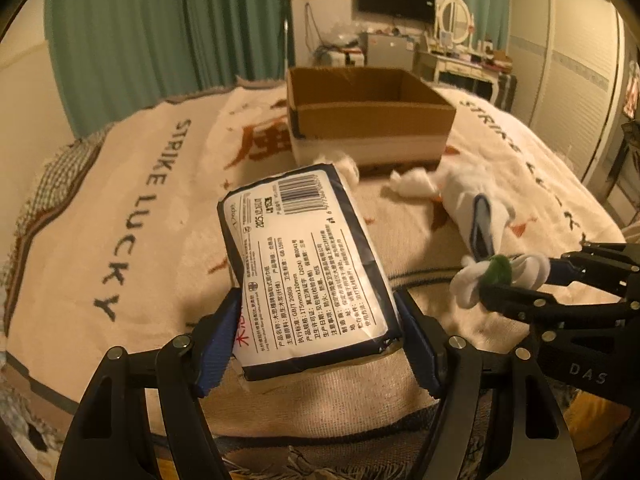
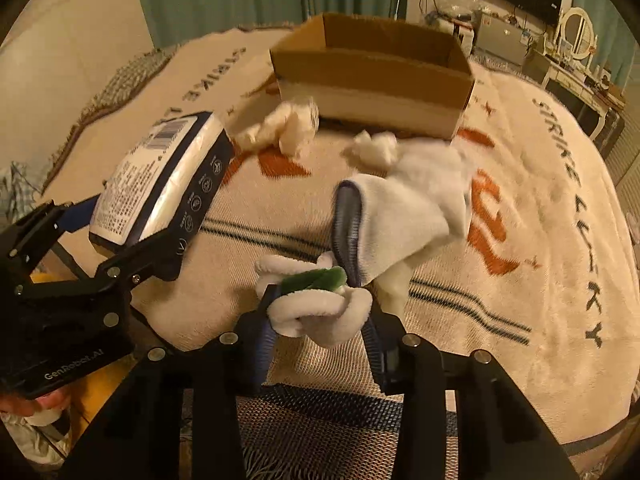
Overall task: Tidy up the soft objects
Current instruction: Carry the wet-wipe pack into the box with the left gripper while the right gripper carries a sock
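Note:
My left gripper (image 1: 320, 344) is shut on a tissue pack (image 1: 308, 264) with white and dark-blue wrapping, held above the bed; it also shows in the right wrist view (image 2: 160, 188). My right gripper (image 2: 320, 316) is shut on a white sock with a green cuff (image 2: 316, 300), lifted off the blanket, and shows in the left wrist view (image 1: 520, 276). A second white sock with a navy cuff (image 2: 404, 216) hangs beside it. An open cardboard box (image 1: 368, 120) stands further back on the bed (image 2: 376, 76).
Crumpled white tissues (image 2: 280, 124) and another wad (image 2: 376, 148) lie on the cream blanket (image 1: 120, 208) in front of the box. Green curtains (image 1: 160, 32), a TV and a dresser stand behind the bed.

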Tool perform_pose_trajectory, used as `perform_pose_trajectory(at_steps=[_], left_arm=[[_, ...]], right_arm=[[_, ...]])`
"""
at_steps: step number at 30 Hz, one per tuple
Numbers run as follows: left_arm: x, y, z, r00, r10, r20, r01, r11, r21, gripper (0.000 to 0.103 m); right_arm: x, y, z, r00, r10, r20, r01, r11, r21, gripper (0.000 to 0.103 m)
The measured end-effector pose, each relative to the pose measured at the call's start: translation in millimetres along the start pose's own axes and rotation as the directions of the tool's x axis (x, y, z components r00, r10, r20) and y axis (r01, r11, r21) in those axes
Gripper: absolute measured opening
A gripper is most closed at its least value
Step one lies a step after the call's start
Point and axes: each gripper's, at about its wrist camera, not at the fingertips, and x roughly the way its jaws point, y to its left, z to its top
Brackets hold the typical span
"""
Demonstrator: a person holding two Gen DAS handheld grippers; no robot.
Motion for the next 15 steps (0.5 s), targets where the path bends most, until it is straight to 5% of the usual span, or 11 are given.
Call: perform_pose_trajectory(at_steps=[15], left_arm=[[-18.9,-13.0,102.3,0.982,-0.017,0.186,0.012,1.000,0.026,0.073]], right_arm=[[-83.4,-33.5,106.1,0.967,-0.034,0.252,0.051,0.997,-0.062,0.039]])
